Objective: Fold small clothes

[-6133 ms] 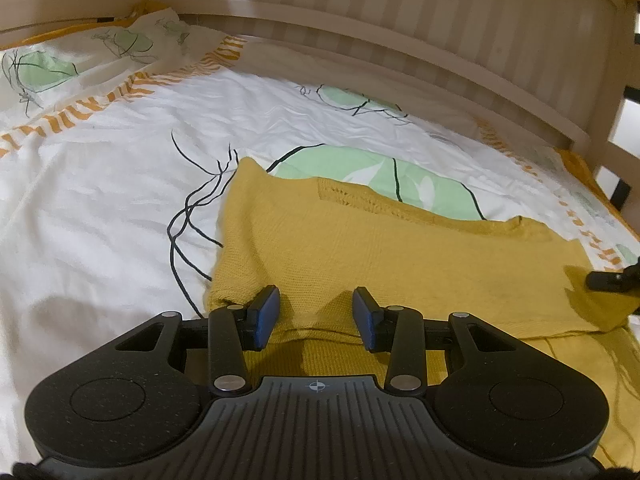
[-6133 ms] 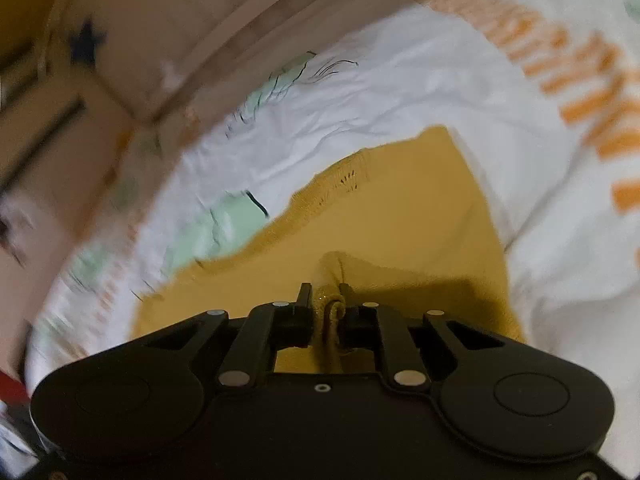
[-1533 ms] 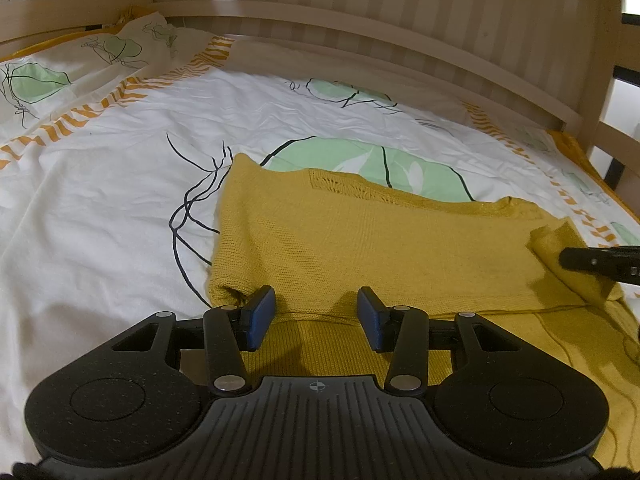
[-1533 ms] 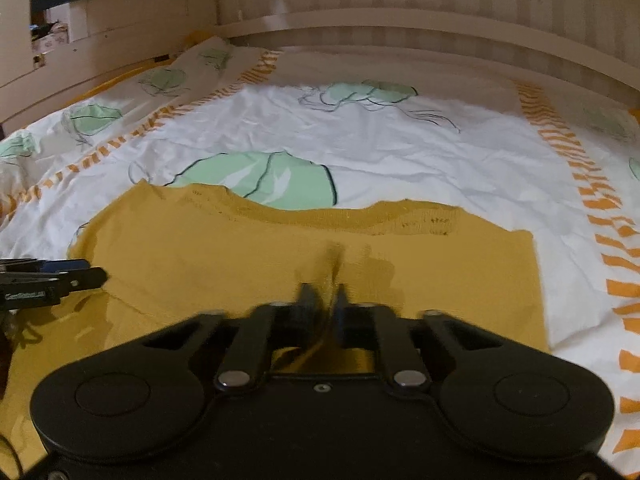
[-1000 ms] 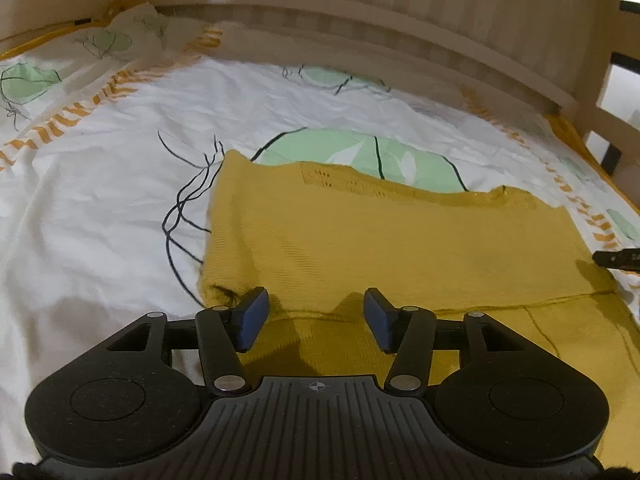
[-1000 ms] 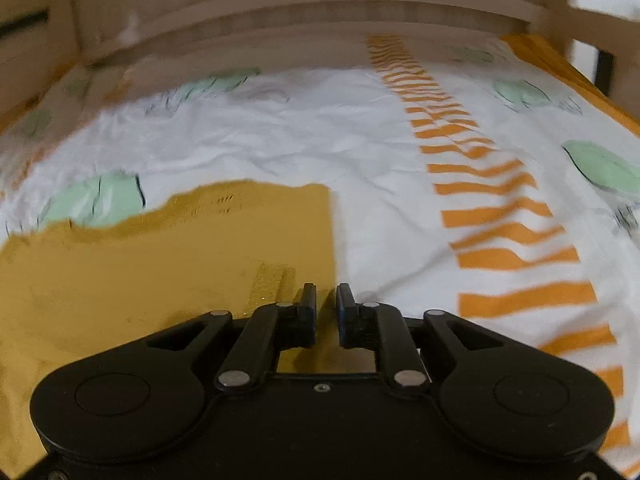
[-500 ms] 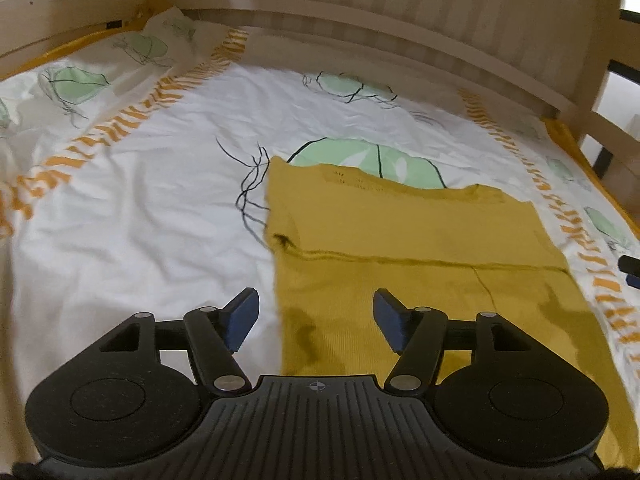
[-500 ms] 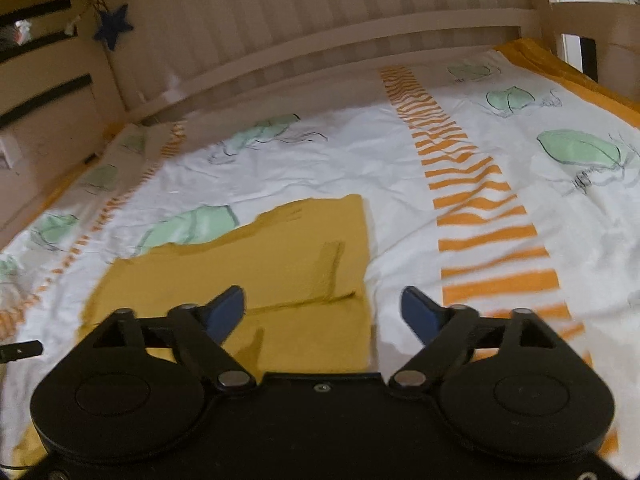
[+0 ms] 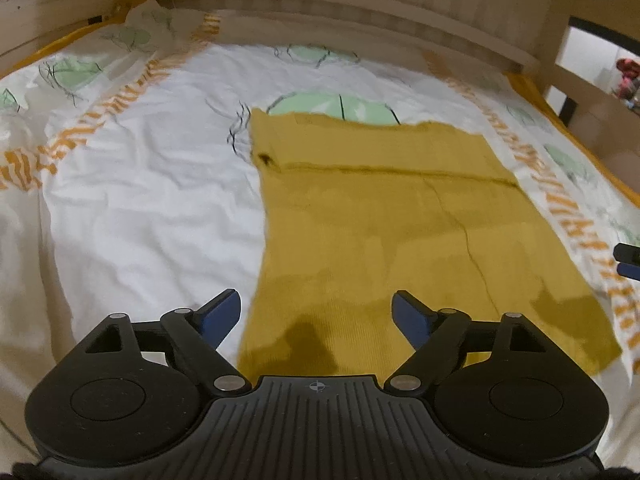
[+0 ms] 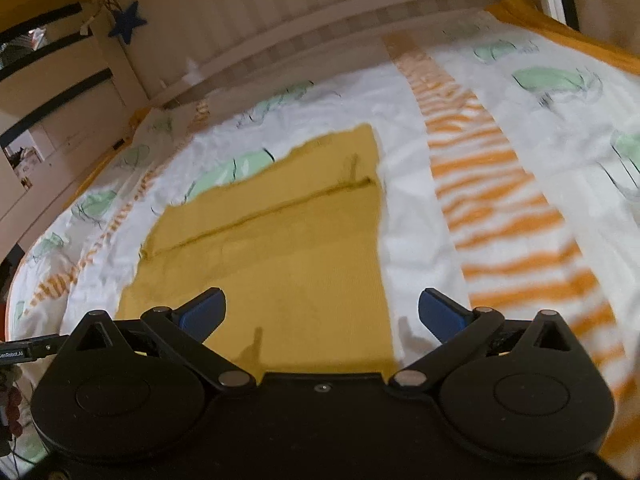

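Observation:
A mustard-yellow knit garment (image 9: 400,232) lies flat on the bed, with a folded-over band across its far end. In the right wrist view the same garment (image 10: 280,248) stretches away toward the upper left. My left gripper (image 9: 316,314) hovers over the garment's near left corner, its jaws opening wide, with nothing pinched between the blue pads. My right gripper (image 10: 322,314) hangs over the near right edge, jaws opening to full width and empty. The right gripper's tip (image 9: 628,260) pokes in at the right edge of the left wrist view.
The white bedsheet (image 9: 140,200) carries green leaf prints and orange stripe bands (image 10: 492,216). A pale wooden slatted rail (image 9: 360,4) encloses the bed at the far side. A blue star (image 10: 126,22) hangs on the frame at upper left.
Both grippers let go of the garment's folded edge, opened wide and pulled back and up toward the near end. The folded band now lies flat at the far end.

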